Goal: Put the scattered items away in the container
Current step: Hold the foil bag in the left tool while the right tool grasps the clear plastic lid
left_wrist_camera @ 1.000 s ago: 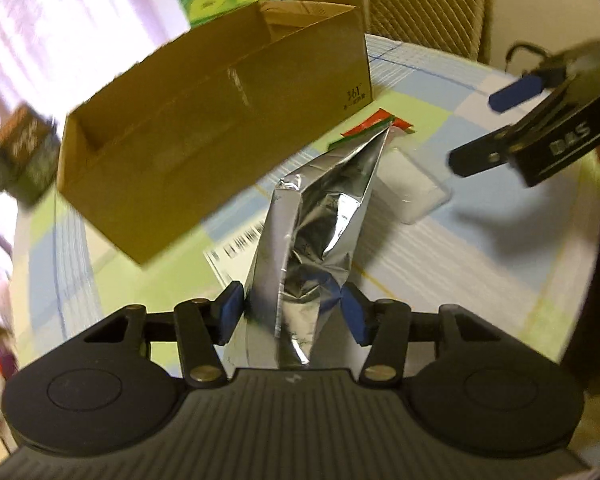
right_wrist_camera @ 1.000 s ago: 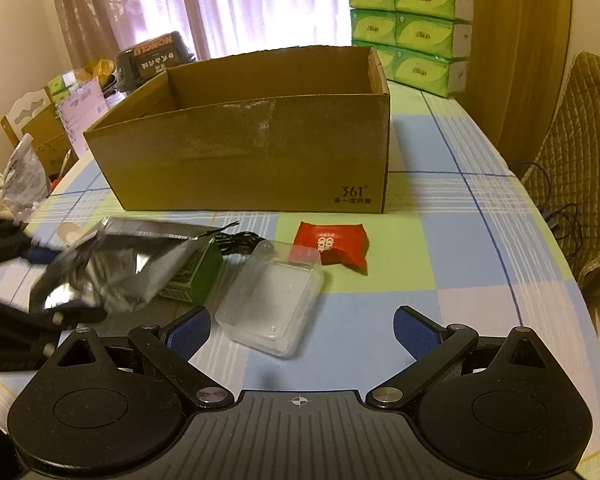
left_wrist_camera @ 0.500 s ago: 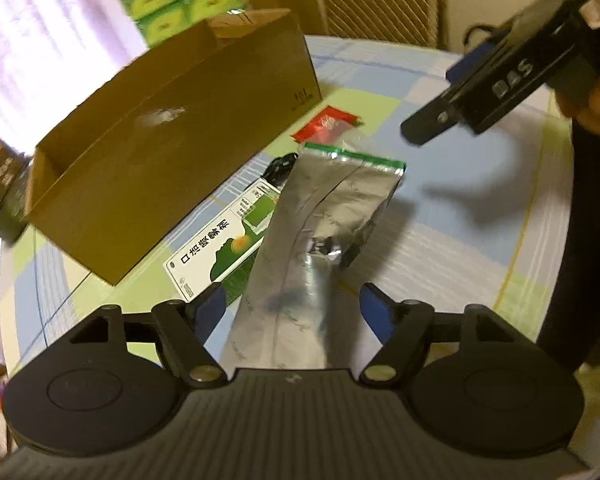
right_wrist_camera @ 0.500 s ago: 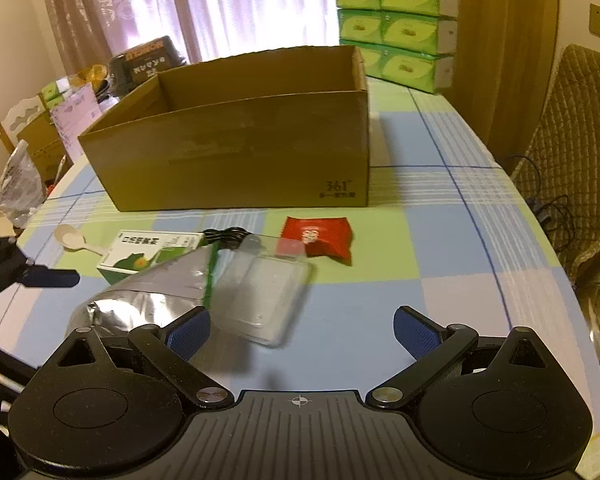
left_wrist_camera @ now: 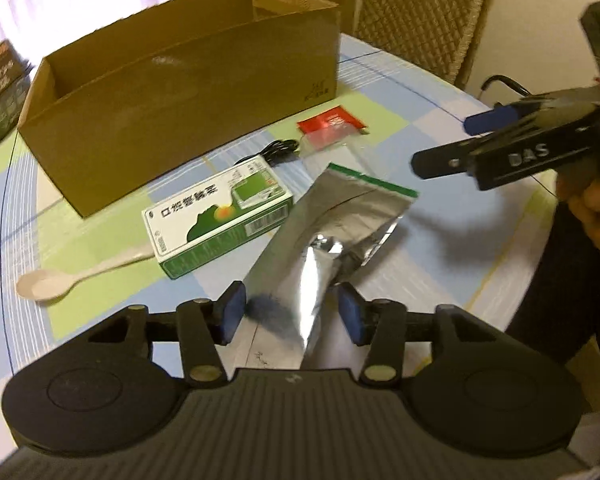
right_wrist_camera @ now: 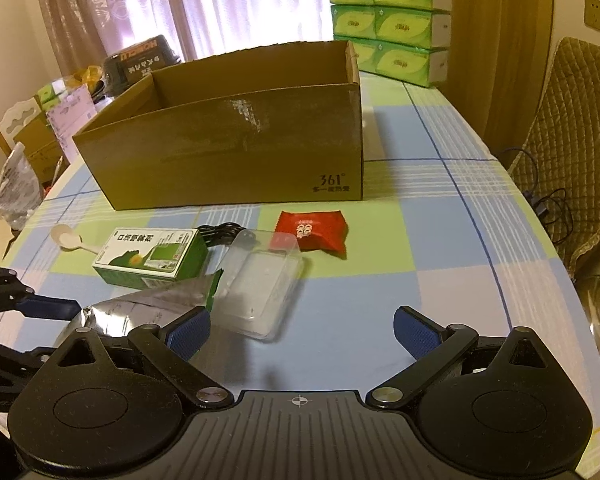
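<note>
A crumpled silver foil pouch (left_wrist_camera: 332,224) (right_wrist_camera: 148,308) lies on the checked tablecloth. Its near end sits between the blue pads of my left gripper (left_wrist_camera: 291,315), which is shut on it. Beyond it lie a green-and-white carton (left_wrist_camera: 220,220) (right_wrist_camera: 148,256), a pale spoon (left_wrist_camera: 60,280) (right_wrist_camera: 66,236), a black cable (left_wrist_camera: 276,148), a red packet (left_wrist_camera: 332,122) (right_wrist_camera: 312,230) and a clear plastic tray (right_wrist_camera: 260,284). The open cardboard box (left_wrist_camera: 180,92) (right_wrist_camera: 236,148) stands behind them. My right gripper (right_wrist_camera: 302,334) (left_wrist_camera: 440,142) hovers open over the table with nothing between its fingers.
Green tissue packs (right_wrist_camera: 388,24) are stacked at the far end of the table. A quilted chair (right_wrist_camera: 572,160) (left_wrist_camera: 420,12) stands off the right edge. A dark box (right_wrist_camera: 140,60) and other clutter sit beyond the cardboard box on the left. A hand (left_wrist_camera: 592,208) holds the right gripper.
The left gripper held the pouch upright, then opened and let it fall flat. Its fingers have now narrowed again onto the pouch's near end. The right gripper stayed open.
</note>
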Demonstrator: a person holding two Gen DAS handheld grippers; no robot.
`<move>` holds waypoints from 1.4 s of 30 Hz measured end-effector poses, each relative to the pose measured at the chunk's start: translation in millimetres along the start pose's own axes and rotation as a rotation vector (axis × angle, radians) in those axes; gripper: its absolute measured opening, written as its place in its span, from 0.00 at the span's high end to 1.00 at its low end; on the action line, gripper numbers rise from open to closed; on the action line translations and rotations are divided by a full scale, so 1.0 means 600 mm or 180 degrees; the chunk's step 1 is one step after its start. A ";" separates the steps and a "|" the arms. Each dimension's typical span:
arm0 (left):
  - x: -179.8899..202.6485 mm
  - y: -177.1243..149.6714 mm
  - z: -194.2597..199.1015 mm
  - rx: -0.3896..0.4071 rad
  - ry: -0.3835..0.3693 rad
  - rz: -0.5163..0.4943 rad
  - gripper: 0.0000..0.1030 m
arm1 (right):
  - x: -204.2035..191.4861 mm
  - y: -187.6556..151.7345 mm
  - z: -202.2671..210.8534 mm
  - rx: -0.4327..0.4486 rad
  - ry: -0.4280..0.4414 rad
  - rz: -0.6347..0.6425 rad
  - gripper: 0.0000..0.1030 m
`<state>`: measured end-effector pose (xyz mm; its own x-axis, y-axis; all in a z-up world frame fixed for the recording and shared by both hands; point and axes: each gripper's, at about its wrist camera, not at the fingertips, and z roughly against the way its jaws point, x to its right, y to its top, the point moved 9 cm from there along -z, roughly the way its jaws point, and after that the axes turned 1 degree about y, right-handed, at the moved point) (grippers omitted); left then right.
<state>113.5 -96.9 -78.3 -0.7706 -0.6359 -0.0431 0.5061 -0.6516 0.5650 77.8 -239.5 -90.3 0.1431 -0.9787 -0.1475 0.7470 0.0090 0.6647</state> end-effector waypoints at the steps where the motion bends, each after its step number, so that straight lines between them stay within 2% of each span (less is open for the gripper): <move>1: 0.004 0.002 0.000 -0.0006 -0.0017 -0.0106 0.44 | -0.001 -0.001 0.001 0.0000 0.0001 0.0004 0.00; 6: 0.019 0.005 -0.019 -0.0079 0.0107 -0.0825 0.41 | 0.003 -0.005 0.006 0.0018 0.0004 -0.0048 0.00; 11: 0.024 0.004 -0.051 -0.0247 0.0061 -0.1039 0.41 | 0.008 -0.010 0.004 -0.0006 -0.0013 -0.0082 0.00; 14: 0.020 -0.003 -0.058 -0.0404 -0.0037 -0.0861 0.44 | 0.012 -0.011 0.004 -0.0005 -0.0015 -0.0089 0.00; 16: 0.017 -0.005 -0.054 -0.0424 -0.0059 -0.0706 0.44 | 0.015 -0.011 0.004 0.0005 -0.0014 -0.0108 0.00; 20: 0.020 -0.017 -0.040 -0.0527 -0.0224 -0.0291 0.44 | 0.016 -0.012 0.001 0.0002 0.0012 -0.0130 0.00; 25: 0.029 -0.015 -0.020 -0.0529 -0.0420 -0.0001 0.44 | 0.011 -0.015 -0.001 -0.0005 0.0056 -0.0121 0.00; 30: 0.009 0.004 -0.036 -0.0589 -0.0333 -0.0032 0.43 | 0.007 -0.017 -0.002 -0.0010 0.0083 -0.0104 0.00; 35: 0.009 0.018 -0.068 -0.0716 -0.0401 -0.0077 0.44 | 0.004 -0.022 -0.006 -0.0034 0.0095 -0.0086 0.00; 37: 0.015 0.020 -0.079 -0.0773 -0.0420 -0.0099 0.47 | 0.007 -0.023 -0.009 -0.0045 0.0084 -0.0096 0.00; 39: 0.019 0.014 -0.085 -0.0831 -0.0412 -0.0105 0.55 | 0.010 -0.024 -0.011 -0.0054 0.0073 -0.0102 0.00; 42: 0.017 0.008 -0.081 -0.0807 -0.0360 -0.0056 0.59 | 0.012 -0.022 -0.013 -0.0065 0.0069 -0.0090 0.00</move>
<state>126.8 -126.7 -115.9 -0.8112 -0.5827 0.0491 0.5621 -0.7539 0.3400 74.0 -244.8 -106.1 0.1355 -0.9739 -0.1820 0.7640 -0.0142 0.6451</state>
